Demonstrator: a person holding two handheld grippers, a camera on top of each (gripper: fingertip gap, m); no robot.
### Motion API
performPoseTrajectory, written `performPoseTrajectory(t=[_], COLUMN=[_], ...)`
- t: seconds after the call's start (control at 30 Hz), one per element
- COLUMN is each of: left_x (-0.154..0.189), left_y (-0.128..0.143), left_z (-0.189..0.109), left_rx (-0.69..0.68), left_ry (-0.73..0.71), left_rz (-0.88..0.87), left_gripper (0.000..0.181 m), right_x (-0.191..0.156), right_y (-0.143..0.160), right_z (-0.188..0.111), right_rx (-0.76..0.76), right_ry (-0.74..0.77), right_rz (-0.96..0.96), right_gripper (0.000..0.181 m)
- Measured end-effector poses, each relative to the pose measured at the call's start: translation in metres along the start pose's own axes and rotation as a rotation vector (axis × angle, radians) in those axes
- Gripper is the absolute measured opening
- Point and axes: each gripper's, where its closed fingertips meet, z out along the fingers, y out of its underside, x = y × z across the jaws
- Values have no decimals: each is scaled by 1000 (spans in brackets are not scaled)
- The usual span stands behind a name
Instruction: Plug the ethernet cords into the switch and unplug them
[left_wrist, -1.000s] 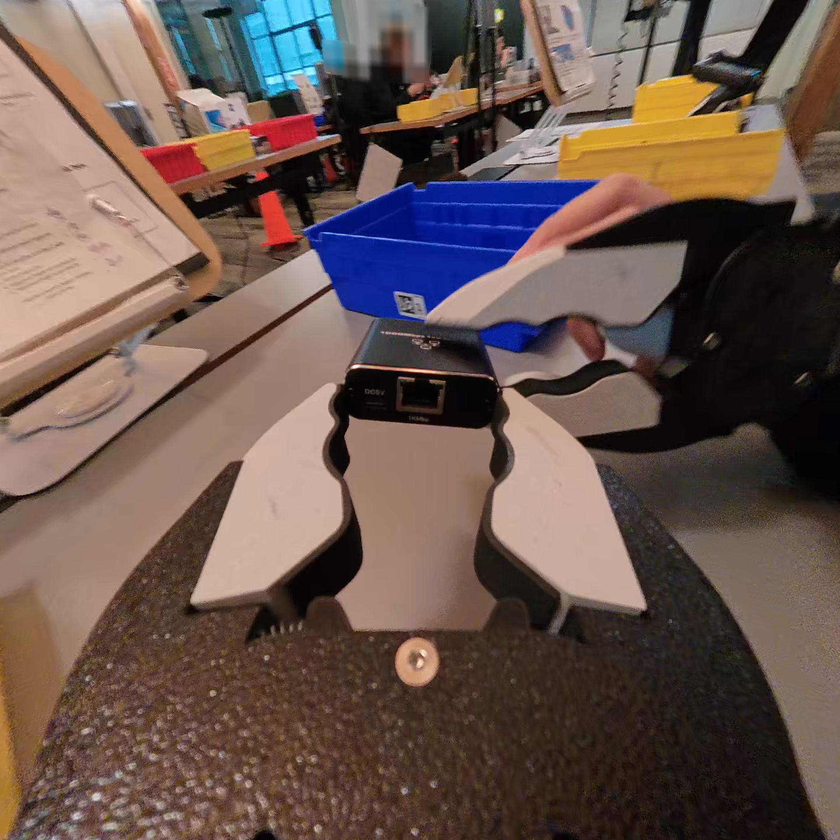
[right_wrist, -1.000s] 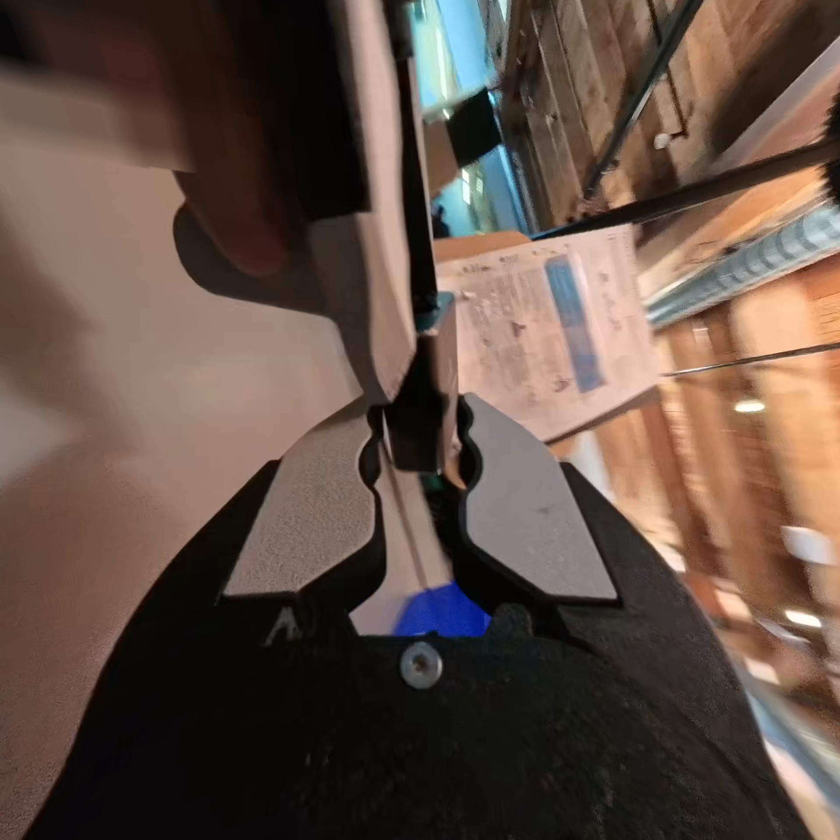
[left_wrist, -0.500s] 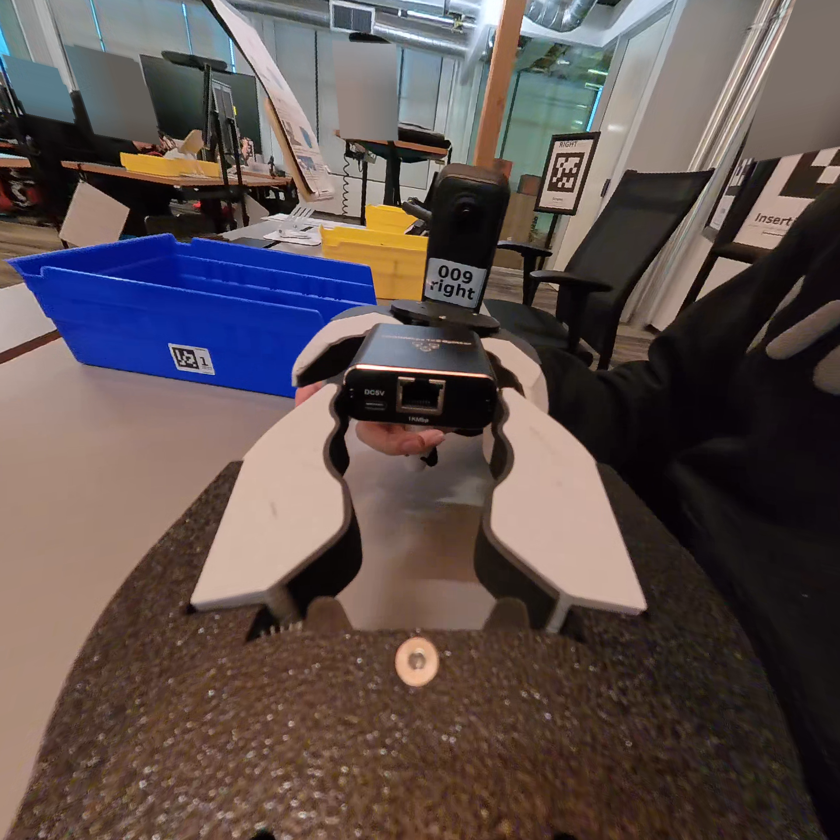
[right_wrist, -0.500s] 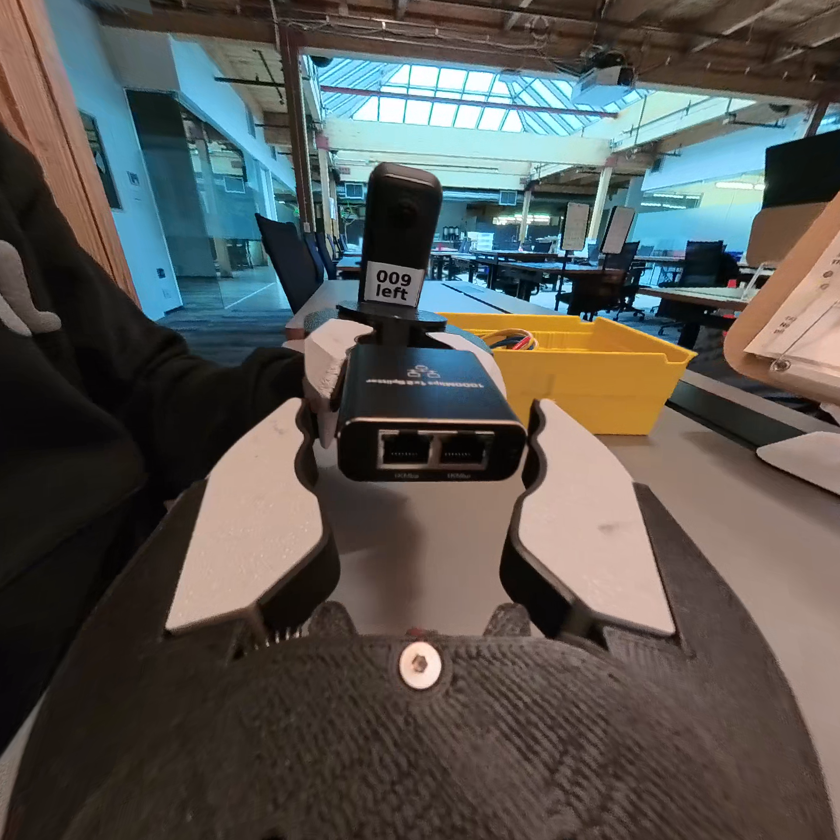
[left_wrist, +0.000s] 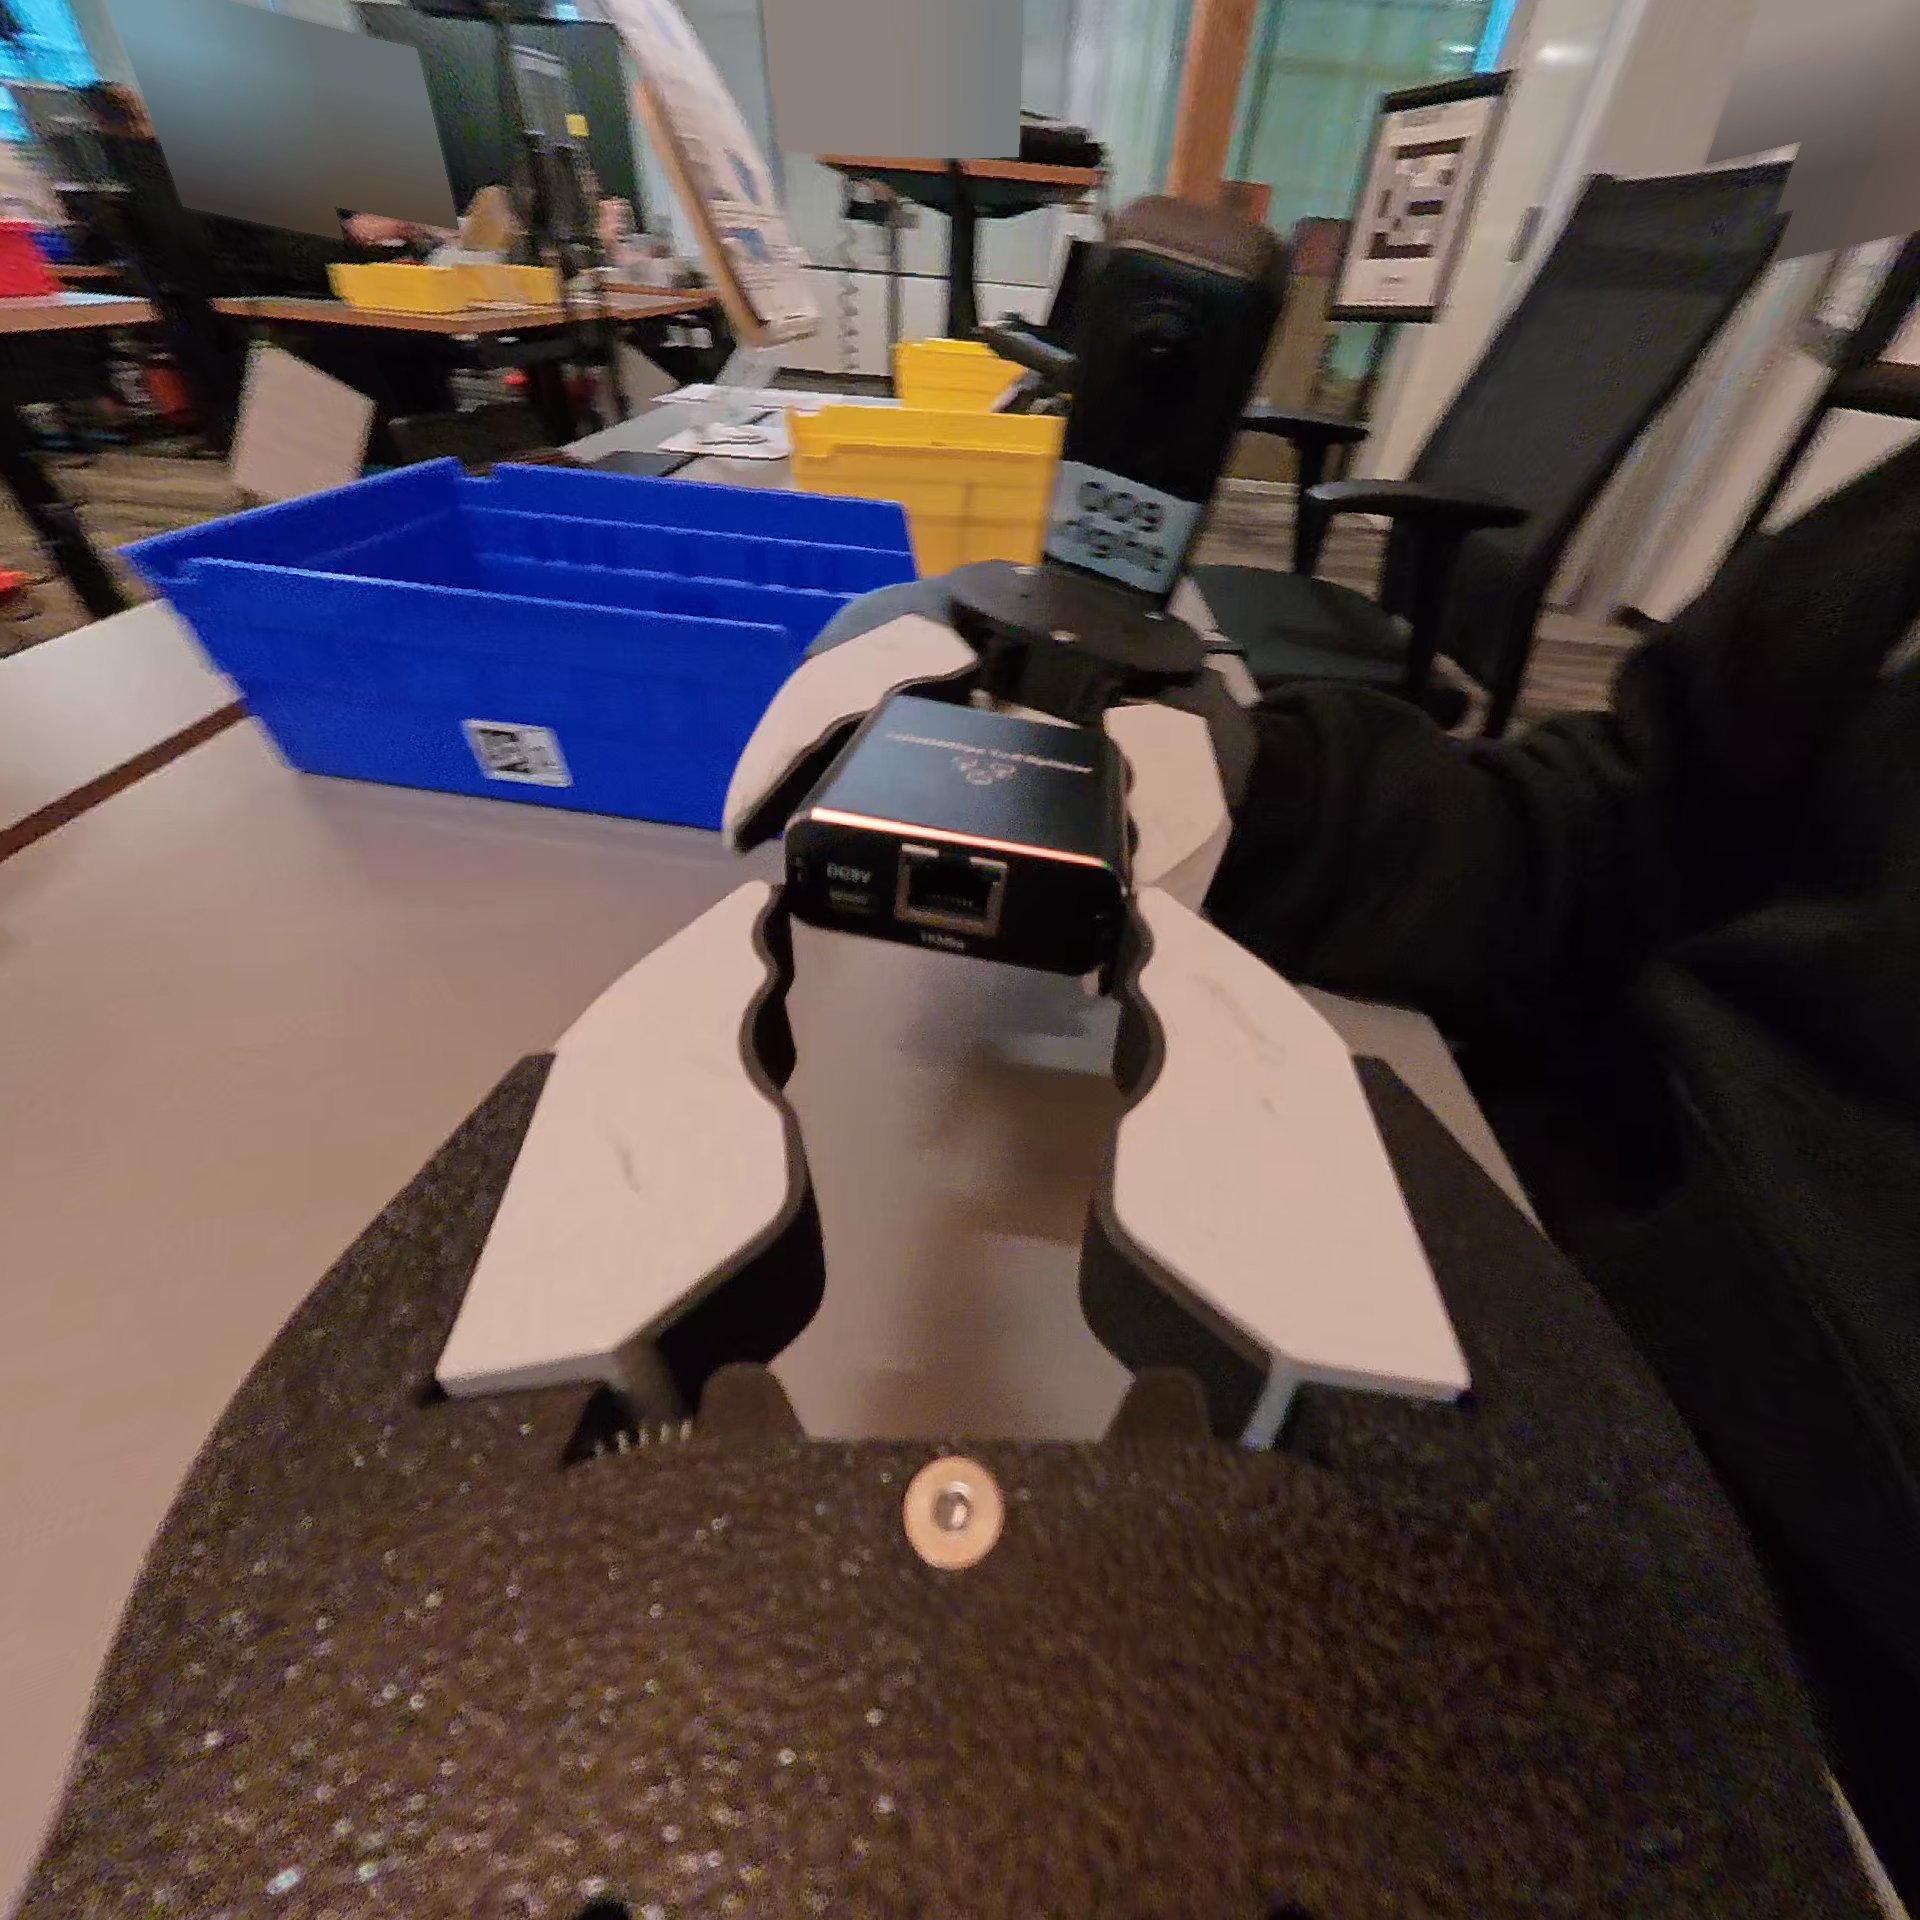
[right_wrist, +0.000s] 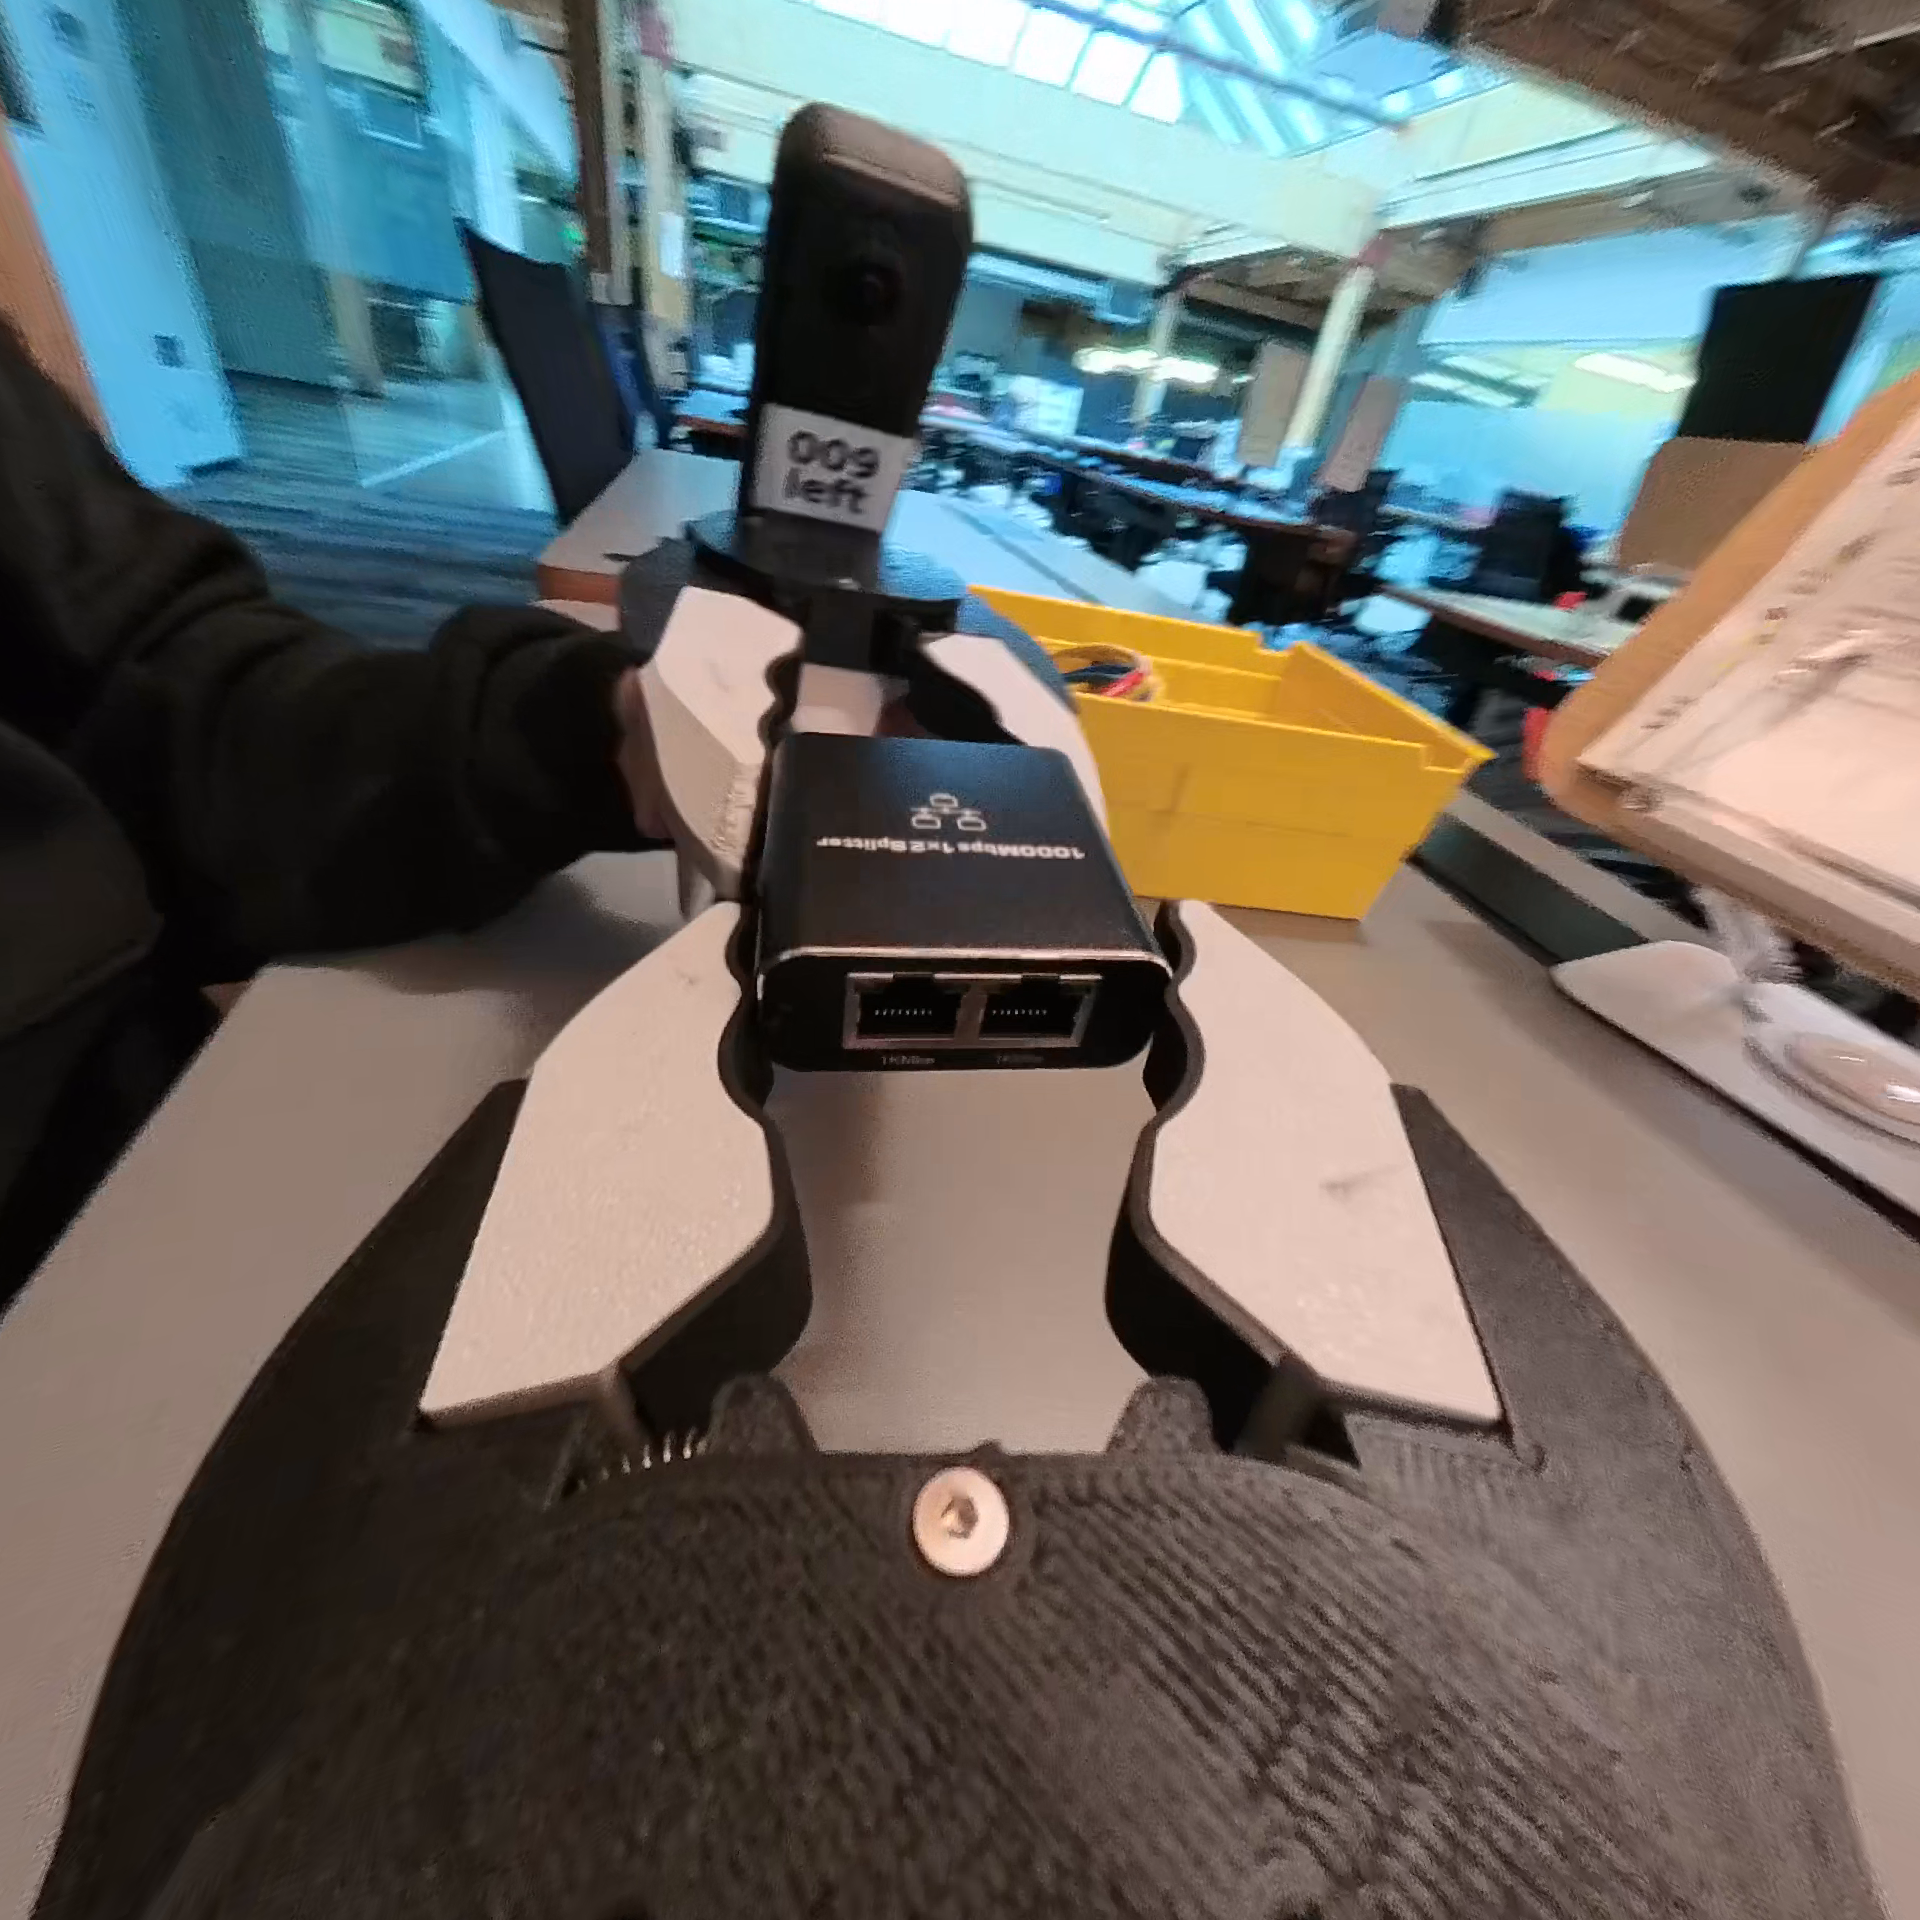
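Note:
A small black switch is held level above the grey table between the two grippers, which face each other. My left gripper is shut on its single-port end. My right gripper is shut on its two-port end. All ports are empty. The right gripper's fingers show behind the switch in the left wrist view, and the left gripper's fingers show behind it in the right wrist view. Coloured cords lie in a yellow bin.
A blue bin stands on the table to the left, with yellow bins behind it. A clipboard on a stand is at the right. A person's black sleeve and a black chair are close by.
My right gripper swung round from a sideways pose to face the left one. Its fingers closed onto the switch's two-port end. My left gripper kept its hold throughout.

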Motion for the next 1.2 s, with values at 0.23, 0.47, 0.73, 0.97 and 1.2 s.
performPoseTrajectory(t=[0.23, 0.47, 0.73, 0.97, 1.2], left_x=[-25, -2, 8, 12, 1], left_y=[-9, 2, 12, 14, 18], left_z=[-11, 0, 3, 8, 12], left_rx=[118, 115, 41, 10, 23], left_ry=[-21, 328, 395, 394, 289], left_rz=[-430, -901, -990, -1025, -1047], left_gripper=[69, 30, 24, 24, 24], right_x=[24, 6, -8, -8, -1], right_y=[4, 5, 2, 23, 18], right_z=[-4, 13, 9, 19, 16], right_rx=[-44, -49, 55, -90, -57], right_ry=[214, 163, 48, 89, 128], right_rz=[-185, -280, -181, -305, -274], right_gripper=[72, 71, 75, 83, 76])
